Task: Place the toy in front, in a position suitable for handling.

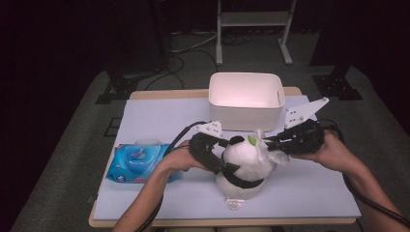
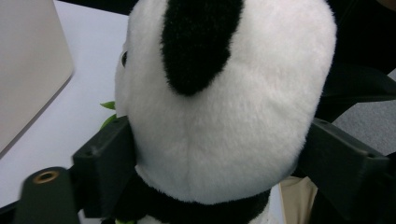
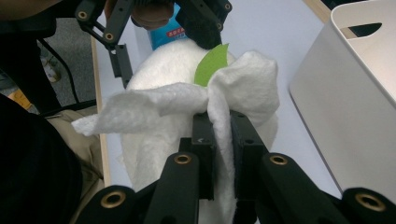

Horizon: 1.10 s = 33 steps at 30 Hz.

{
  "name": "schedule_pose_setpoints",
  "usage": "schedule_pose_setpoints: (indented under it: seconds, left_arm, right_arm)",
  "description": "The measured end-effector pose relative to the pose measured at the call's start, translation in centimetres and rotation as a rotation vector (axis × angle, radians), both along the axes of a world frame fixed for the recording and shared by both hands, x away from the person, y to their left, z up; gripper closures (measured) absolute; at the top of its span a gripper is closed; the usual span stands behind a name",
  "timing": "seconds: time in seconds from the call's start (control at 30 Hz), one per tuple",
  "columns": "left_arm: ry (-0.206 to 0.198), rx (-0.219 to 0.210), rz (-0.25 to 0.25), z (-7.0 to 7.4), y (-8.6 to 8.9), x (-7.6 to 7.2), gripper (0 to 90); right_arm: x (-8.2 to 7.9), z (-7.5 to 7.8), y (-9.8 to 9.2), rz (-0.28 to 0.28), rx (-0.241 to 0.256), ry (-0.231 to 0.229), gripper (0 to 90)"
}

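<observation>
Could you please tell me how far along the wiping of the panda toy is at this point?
Done: a white wipe is out of the blue wipes pack and clamped in the right claw. In hand: the left claw grips the plush panda around its head while the wipe presses on its face. Left: finishing the wiping; the white bin behind looks empty.

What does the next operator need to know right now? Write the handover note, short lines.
Left hand-held gripper: jaws clamped on either side of the panda plush, at the back of its head, holding it upright on the table.
Right hand-held gripper: shut on a white wipe, pressed against the panda's face by the green leaf.
Blue wipes pack: beside the left hand, near the table's left edge.
White bin: behind the panda; what can be seen of its inside looks empty.
Done: wipe taken, panda steadied.
Left: probably finish wiping, then put wipe or panda away.
</observation>
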<state>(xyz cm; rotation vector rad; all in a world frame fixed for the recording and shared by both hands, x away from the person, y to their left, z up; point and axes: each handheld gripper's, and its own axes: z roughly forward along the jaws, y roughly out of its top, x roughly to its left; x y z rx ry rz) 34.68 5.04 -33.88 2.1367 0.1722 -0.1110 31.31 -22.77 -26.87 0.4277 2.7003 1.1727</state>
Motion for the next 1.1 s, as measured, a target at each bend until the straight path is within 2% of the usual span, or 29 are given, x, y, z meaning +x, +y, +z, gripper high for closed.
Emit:
schedule_pose_setpoints:
  seconds: [0.1, 0.3, 0.43, 0.6, 0.8, 0.9, 1.1]
  left_arm:
    - [-0.003, -0.011, 0.008, 0.1, 0.2, 0.0, 28.5]
    - [-0.026, -0.012, 0.020, 0.9, 0.5, -0.1, 36.2]
    - [-0.038, -0.001, 0.027, 1.7, 0.7, -0.2, 36.9]
    - [-0.067, 0.038, 0.026, 2.7, 0.9, -0.4, 37.2]
    - [-0.061, 0.054, 0.021, 2.5, 0.3, -0.5, 37.1]
    - [-0.059, 0.046, 0.024, 2.5, -0.2, -0.5, 37.0]
    - [-0.073, 0.060, 0.004, 2.6, -1.1, -0.7, 36.6]
  right_arm:
    - [0.0, 0.0, 0.0, -0.005, 0.006, -0.004, 81.2]
    - [-0.1, 0.4, 0.0, -0.021, 0.031, -0.024, 81.2]
    - [-0.1, 0.5, -0.2, -0.017, 0.052, -0.028, 81.2]
    - [-0.1, 0.3, -0.5, -0.019, 0.078, -0.021, 81.2]
    - [-0.3, 0.3, -0.6, -0.024, 0.083, -0.027, 81.4]
    - [-0.3, 0.8, -0.5, -0.026, 0.080, -0.038, 81.4]
    - [-0.2, 2.1, 0.7, 0.001, 0.074, -0.060, 81.5]
